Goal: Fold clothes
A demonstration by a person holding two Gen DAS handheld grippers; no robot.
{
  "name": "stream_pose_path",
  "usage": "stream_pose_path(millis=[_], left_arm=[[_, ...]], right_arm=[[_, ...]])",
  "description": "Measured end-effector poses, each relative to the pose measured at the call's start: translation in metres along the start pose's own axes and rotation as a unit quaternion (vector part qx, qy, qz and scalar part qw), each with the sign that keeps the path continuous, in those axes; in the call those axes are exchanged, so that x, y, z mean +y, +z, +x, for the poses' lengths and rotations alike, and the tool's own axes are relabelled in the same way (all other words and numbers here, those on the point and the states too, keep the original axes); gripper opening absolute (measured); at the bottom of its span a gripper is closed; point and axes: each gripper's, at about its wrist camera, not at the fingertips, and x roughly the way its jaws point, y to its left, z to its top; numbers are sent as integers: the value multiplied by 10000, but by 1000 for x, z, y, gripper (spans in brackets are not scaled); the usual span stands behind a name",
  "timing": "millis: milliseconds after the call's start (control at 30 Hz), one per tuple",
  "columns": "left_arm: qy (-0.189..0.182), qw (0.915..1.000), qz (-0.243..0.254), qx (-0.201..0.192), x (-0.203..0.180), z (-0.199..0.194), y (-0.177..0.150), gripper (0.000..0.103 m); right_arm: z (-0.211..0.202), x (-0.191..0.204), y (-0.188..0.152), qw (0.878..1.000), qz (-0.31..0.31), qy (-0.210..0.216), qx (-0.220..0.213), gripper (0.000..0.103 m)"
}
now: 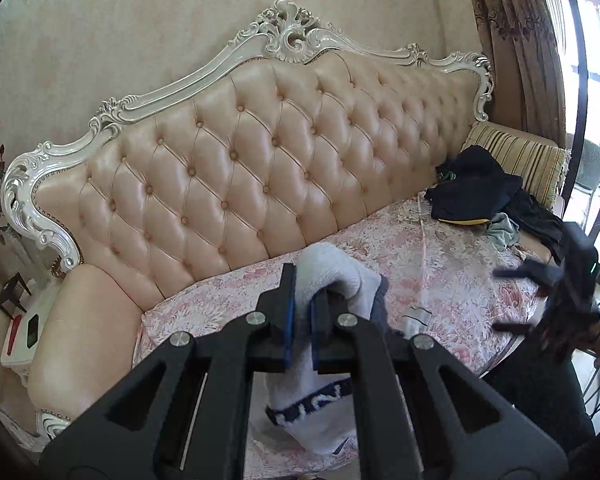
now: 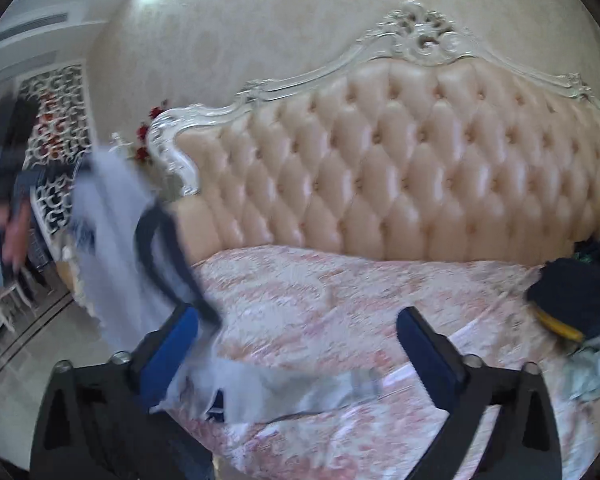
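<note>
My left gripper (image 1: 303, 308) is clenched on a fold of the white garment (image 1: 342, 276), whose cloth bulges over my blue pads and hangs below them, out of sight behind my own black frame. A dark blue patterned band (image 1: 312, 400) crosses the hanging part; I cannot read it. My right gripper (image 2: 300, 336) stands released, its fingers wide apart with nothing between them. Close under it, the garment's lower end (image 2: 260, 392) trails across the front edge of the pink floral seat cover (image 2: 340, 292), touching my left-hand blue pad (image 2: 168, 360). That view is smeared by motion, so the garment's dark blue trim (image 2: 160, 252) and the hand (image 2: 8, 232) at the far left are only rough shapes.

Farther off, my right gripper shows in the left view as a black blur (image 1: 556, 300) at the frame's edge. Beyond it, a heap of dark clothes (image 1: 476, 188) lies at the sofa's far end, with a yellow edge and a pale green piece half buried, against a striped cushion (image 1: 516, 160). Behind everything rises the tufted cream sofa back (image 1: 260, 160).
</note>
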Motion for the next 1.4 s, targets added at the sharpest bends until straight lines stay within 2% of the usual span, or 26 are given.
stream_pose_path(millis=[100, 233, 367, 433, 467, 500, 533, 567, 600, 667, 733, 867, 1000, 1100, 1233, 1333, 1400], left_arm=[[-49, 9999, 86, -17, -3, -7, 4, 7], [-74, 9998, 170, -33, -6, -15, 10, 7], [-72, 9996, 285, -35, -11, -22, 14, 7], [-63, 9995, 301, -36, -12, -25, 16, 7], [-45, 9995, 310, -44, -13, -26, 16, 7], [-35, 9995, 301, -64, -13, -28, 16, 7], [-25, 9995, 292, -84, -13, -30, 17, 7], [13, 9995, 287, -106, -12, -32, 17, 7], [51, 9995, 281, -128, -12, -34, 17, 7], [131, 9993, 265, -236, -10, -47, 18, 7], [188, 9988, 253, -369, -8, -62, 18, 7], [233, 9955, 107, -907, 2, -106, 26, 7], [143, 9897, -17, -1427, 13, -148, 36, 7], [-92, 9877, -118, -1555, 20, -161, 38, 7], [-569, 9874, -331, -1438, 24, -151, 19, 7], [-823, 9883, -485, -1187, 19, -122, -3, 7], [-862, 9897, -594, -981, 16, -98, -17, 7]], right_arm=[[34, 6, -36, 9983, 249, 475, 248, 102], [68, 17, -50, 9884, 522, 1379, 376, 102], [96, 28, -59, 9821, 418, 1777, 461, 102], [105, 25, -58, 9786, 550, 1934, 441, 95], [108, 24, -56, 9742, 611, 2121, 465, 70], [112, 25, -54, 9692, 658, 2321, 491, 40], [115, 28, -51, 9667, 608, 2424, 553, 27], [118, 33, -49, 9658, 542, 2459, 624, 4], [120, 37, -48, 9651, 482, 2481, 693, 4], [113, 39, -42, 9685, 481, 2351, 660, 4], [96, 35, -30, 9789, 489, 1913, 528, 4], [33, 25, 27, 9949, 288, 964, -11, 4], [-43, 47, 102, 9969, -402, 307, -600, 4], [-81, 63, 133, 9949, -644, 37, -781, 4], [-120, 84, 138, 9912, -912, -515, -813, 4], [-121, 87, 121, 9879, -1004, -1062, -521, 4], [-116, 88, 97, 9841, -1075, -1370, -354, 4]])
